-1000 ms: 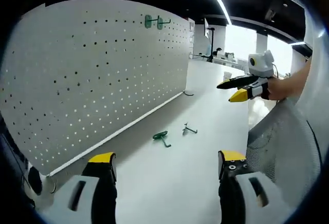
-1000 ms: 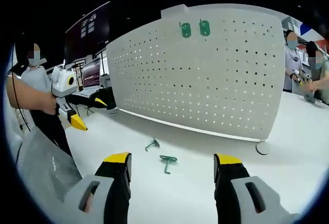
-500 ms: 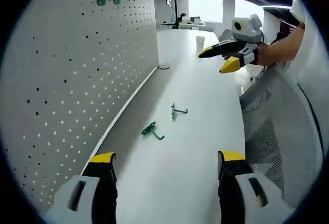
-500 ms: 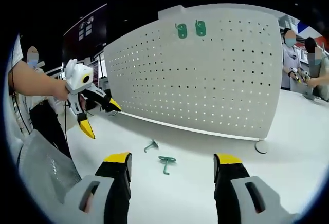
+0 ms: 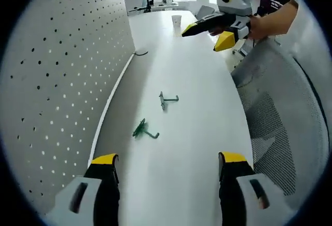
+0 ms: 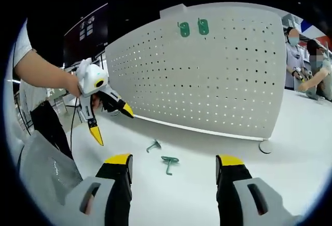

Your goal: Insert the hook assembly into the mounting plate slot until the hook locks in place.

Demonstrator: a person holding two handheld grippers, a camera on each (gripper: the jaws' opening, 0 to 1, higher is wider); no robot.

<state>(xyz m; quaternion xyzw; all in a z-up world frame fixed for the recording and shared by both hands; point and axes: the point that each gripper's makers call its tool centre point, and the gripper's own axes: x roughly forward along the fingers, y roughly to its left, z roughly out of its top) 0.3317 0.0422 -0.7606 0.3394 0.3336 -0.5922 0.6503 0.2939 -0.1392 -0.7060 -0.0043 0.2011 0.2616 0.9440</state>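
White tabletop, long, in an office hall; upright perforated mounting plate along its far edge, two green hooks already seated near the plate's top edge

Item 1, left gripper: in the right gripper view it hangs over the tabletop's left end, jaws spread wide and holding nothing, tips angled down towards the loose parts

Item 2, first loose green hook assembly: lies flat on the tabletop, near the foot of the plate; not yet picked up

Item 3, second loose green hook assembly: lies just beside the first, apart from it, nearer the tabletop's front edge

Item 4, right gripper: own jaws wide, empty, both loose hooks ahead between them

Risks, as judged: thin wire lying flat may slip or skate off under closing jaws; the two pieces sit close, so one could be knocked aside; a tilted grip would miss the plate's small holes, leaving the hook unlocked
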